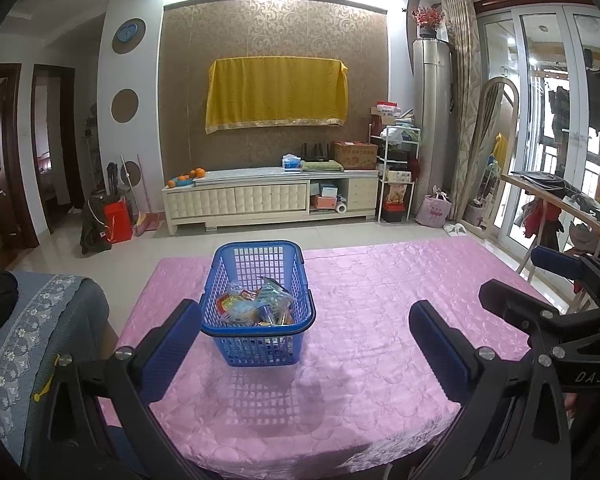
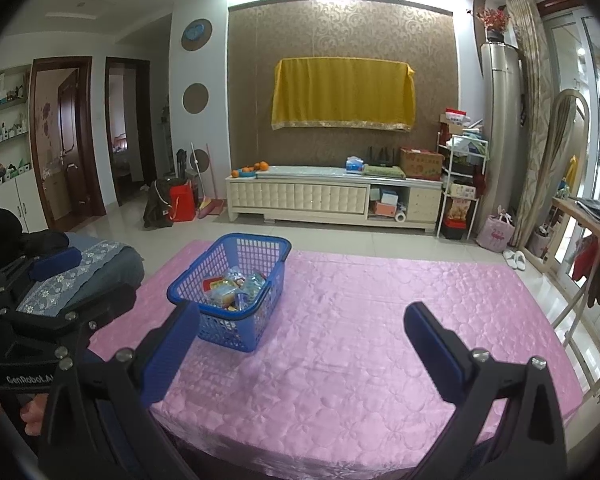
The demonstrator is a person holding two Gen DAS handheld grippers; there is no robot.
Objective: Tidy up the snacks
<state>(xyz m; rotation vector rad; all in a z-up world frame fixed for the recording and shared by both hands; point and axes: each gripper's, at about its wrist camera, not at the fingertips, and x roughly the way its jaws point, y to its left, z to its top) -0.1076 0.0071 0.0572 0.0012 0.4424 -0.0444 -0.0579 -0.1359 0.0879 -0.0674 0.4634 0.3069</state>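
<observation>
While both claws gape empty, the basket (image 1: 258, 304) sits just ahead.

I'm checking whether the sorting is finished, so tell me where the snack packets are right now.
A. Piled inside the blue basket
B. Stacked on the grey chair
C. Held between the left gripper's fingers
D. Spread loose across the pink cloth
A: the snack packets lie heaped inside the blue basket, which stands on the pink cloth, while the left gripper and right gripper are both open and hold nothing.
</observation>
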